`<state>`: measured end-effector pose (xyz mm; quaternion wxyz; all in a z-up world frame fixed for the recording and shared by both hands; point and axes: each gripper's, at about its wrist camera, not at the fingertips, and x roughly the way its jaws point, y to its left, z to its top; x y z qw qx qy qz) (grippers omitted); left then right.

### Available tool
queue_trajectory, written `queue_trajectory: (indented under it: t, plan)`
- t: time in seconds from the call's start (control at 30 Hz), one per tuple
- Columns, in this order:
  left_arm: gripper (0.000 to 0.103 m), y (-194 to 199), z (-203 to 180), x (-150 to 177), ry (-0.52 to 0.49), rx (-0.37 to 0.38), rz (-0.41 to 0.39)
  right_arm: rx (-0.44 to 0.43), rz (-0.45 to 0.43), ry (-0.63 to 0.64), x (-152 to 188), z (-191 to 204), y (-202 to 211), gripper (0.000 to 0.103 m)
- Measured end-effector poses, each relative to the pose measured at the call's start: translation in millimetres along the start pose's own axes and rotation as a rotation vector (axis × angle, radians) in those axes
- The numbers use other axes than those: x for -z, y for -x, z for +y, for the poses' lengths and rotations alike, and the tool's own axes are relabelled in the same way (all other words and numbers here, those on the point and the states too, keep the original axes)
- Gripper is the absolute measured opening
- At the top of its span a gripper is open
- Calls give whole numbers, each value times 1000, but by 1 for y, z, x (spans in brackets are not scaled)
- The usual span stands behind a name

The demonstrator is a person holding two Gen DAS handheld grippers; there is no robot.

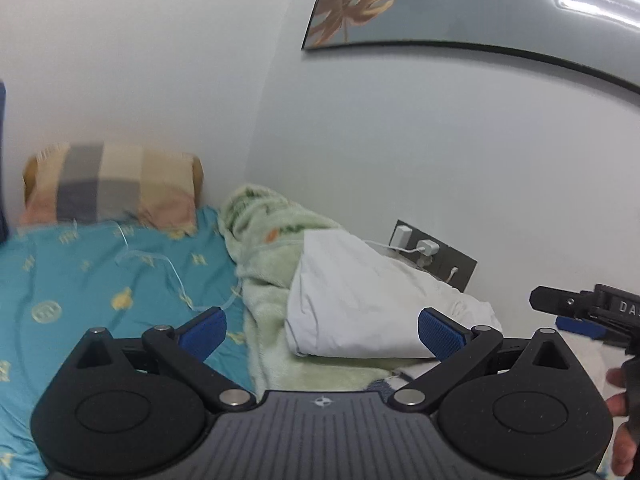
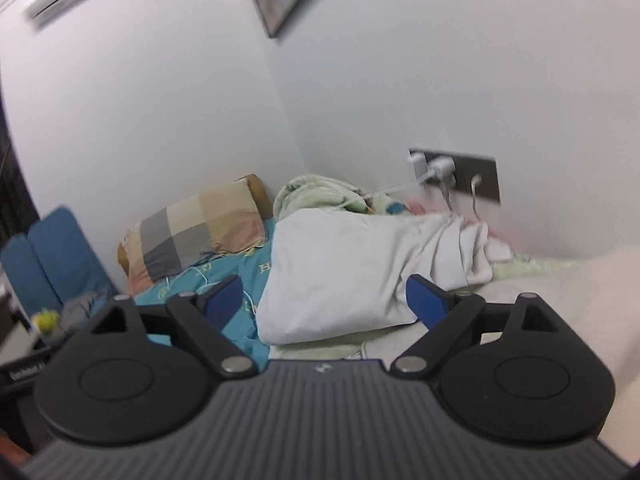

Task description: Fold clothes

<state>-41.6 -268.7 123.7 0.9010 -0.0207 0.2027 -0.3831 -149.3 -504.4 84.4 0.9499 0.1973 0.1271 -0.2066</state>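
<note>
1. Left wrist view: the left gripper [image 1: 322, 334] stands with its jaws wide apart and nothing between the blue pads [image 1: 204, 334], raised above a bed and aimed toward the wall corner

2. Beyond the gap between the jaws lies a white garment [image 1: 360, 304], loosely bunched on a pale green blanket [image 1: 264, 248]; judged from the task, this is the clothing to be folded, and it is not gripped

3. Past the left jaw spreads a teal patterned sheet [image 1: 100, 280] with a checked pillow [image 1: 112, 188] against the wall; past the right jaw the right gripper [image 1: 580, 316] comes in from the edge, with a person's hand [image 1: 620, 412] below it

4. Right wrist view: the right gripper [image 2: 324, 300] also has its jaws apart and empty, the same white garment [image 2: 352, 272] lying just beyond them, heaped toward the right jaw

5. Behind the garment a wall socket panel [image 2: 480, 176] carries white chargers [image 2: 436, 168], their cables trailing down toward the cloth, a possible snag

6. With both jaws spread and clear of the fabric, the pose suggests a pause between grasps, ahead of taking fresh hold
</note>
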Motion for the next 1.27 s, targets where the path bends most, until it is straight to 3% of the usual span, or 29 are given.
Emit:
queue_trajectory:
  t: [0.23, 0.43, 0.83, 1.27]
  plan:
    - [103, 70, -18, 10, -91, -35, -84, 28, -47, 77, 27, 29, 41, 90]
    - [103, 105, -17, 14, -117, -87, -101, 56, -80, 134, 46, 51, 65, 90]
    - [103, 145, -20, 31, -134, -125, -104, 74, -92, 168, 69, 75, 85, 90]
    - [103, 158, -17, 38, -133, -151, -90, 107, -92, 177, 81, 74, 87, 90]
